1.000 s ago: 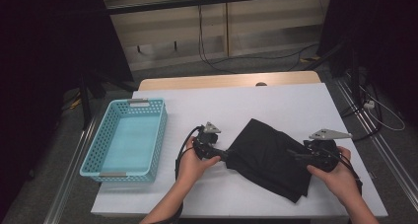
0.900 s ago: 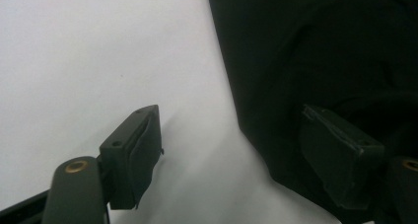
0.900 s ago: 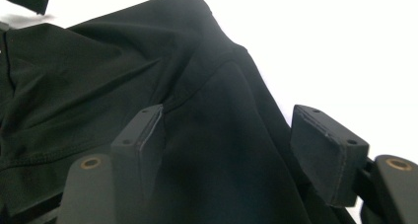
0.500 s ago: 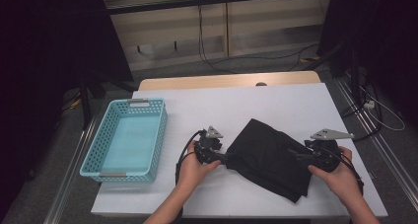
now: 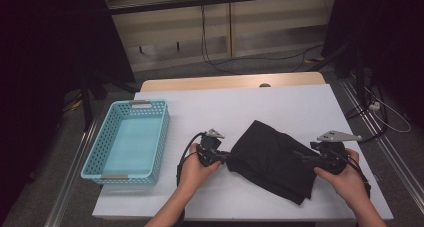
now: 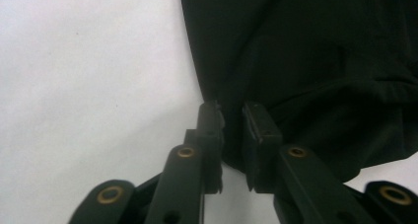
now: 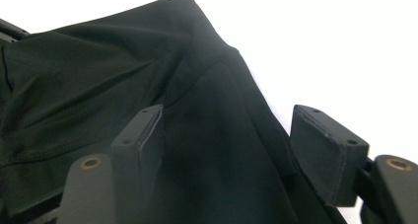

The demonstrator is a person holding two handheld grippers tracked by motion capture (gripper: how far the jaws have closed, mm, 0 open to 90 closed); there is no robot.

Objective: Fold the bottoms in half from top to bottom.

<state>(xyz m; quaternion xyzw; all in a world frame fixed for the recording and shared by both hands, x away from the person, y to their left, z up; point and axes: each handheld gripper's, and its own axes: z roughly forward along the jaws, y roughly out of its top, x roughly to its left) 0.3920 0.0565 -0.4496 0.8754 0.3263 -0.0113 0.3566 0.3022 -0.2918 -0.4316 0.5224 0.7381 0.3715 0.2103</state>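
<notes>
Right now a folded black garment lies on the white table, toward its near right part, set at a slant with one corner pointing to the far side and another to the near edge. At the cloth's left edge sits the left gripper, held in the person's left hand; its jaws have just been closing, and in the left gripper view they stand drawn close together with only a narrow slit between the pads, the edge of the black fabric lying between them, though whether the pads already press on it is hard to tell. On the garment's right side rests the right gripper, held in the right hand, with its grey three-cornered plate on top; in the right gripper view its jaws stand wide apart, straddling a raised fold of the cloth, and the pads do not pinch it. Both grippers point inward toward each other across the garment. Well to the left of the left hand, a light blue perforated basket stands on the table's left part, its long side running from near to far, apart from the garment. A black cable loops from the left gripper down beside the wrist
</notes>
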